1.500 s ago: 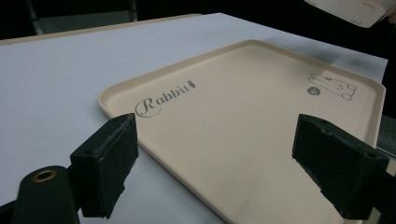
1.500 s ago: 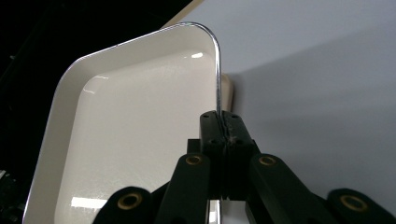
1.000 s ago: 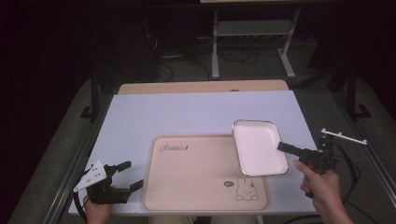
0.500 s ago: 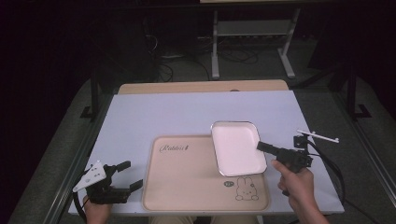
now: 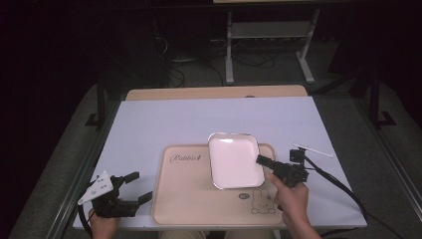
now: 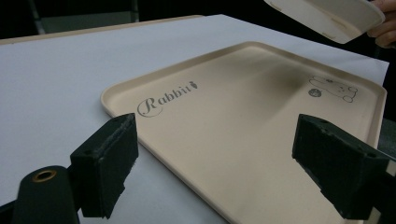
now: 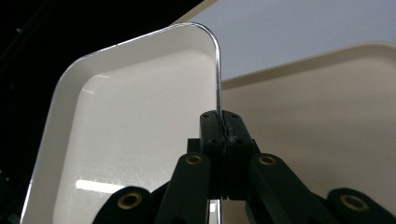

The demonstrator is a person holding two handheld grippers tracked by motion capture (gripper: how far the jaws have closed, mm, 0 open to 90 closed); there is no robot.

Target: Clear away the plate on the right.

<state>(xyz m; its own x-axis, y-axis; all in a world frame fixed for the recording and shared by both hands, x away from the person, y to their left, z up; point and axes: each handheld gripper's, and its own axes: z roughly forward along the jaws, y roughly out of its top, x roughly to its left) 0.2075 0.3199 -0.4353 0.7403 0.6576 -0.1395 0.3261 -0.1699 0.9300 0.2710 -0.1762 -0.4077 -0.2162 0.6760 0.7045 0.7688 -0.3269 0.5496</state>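
Glossy white rounded-square plate [image 5: 233,160], now leftward over beige tray [image 5: 189,199], rim pinched in right claw [image 5: 261,160].

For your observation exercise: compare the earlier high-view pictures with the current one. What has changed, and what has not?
The right gripper, shut on the white dish at its rim, has carried it leftward from the beige tray's right edge to above the tray. The left gripper stayed put, jaws open and holding nothing; the tray has not moved.
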